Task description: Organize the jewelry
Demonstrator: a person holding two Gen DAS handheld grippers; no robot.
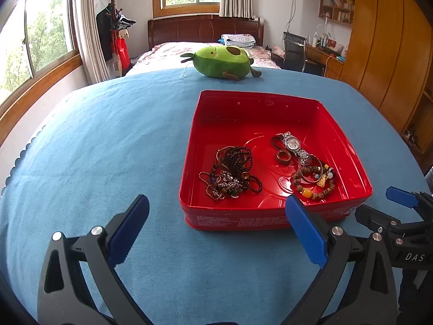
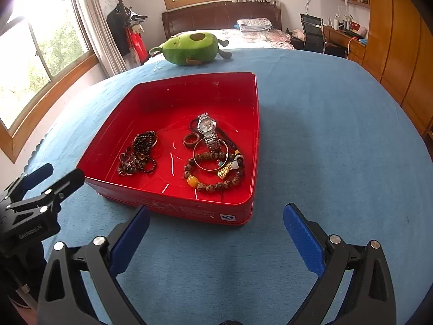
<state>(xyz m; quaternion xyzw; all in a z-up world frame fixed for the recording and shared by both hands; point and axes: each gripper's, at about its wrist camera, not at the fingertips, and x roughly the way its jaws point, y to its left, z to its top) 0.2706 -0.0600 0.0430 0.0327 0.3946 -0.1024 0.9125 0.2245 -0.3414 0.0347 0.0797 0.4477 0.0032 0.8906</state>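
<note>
A green avocado plush (image 1: 220, 61) lies on the blue tablecloth (image 1: 108, 135) beyond the red tin tray (image 1: 273, 100), with nothing between the tray and the tongs. In the tray, a tangle of dark bead necklaces (image 2: 139, 153) sits left, and a silver wristwatch (image 2: 207, 128), brown ring (image 2: 191, 140), thin bangle (image 2: 210, 154) and wooden bead bracelet (image 2: 215, 176) sit right. The left gripper (image 1: 216, 230) and right gripper (image 2: 216, 239) are both spread wide and empty, just short of the tray's near wall.

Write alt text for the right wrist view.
A red tin on a blue cloth holds a dark bead tangle, a silver watch and a beaded bracelet. The open right gripper hovers before it, empty.
</note>
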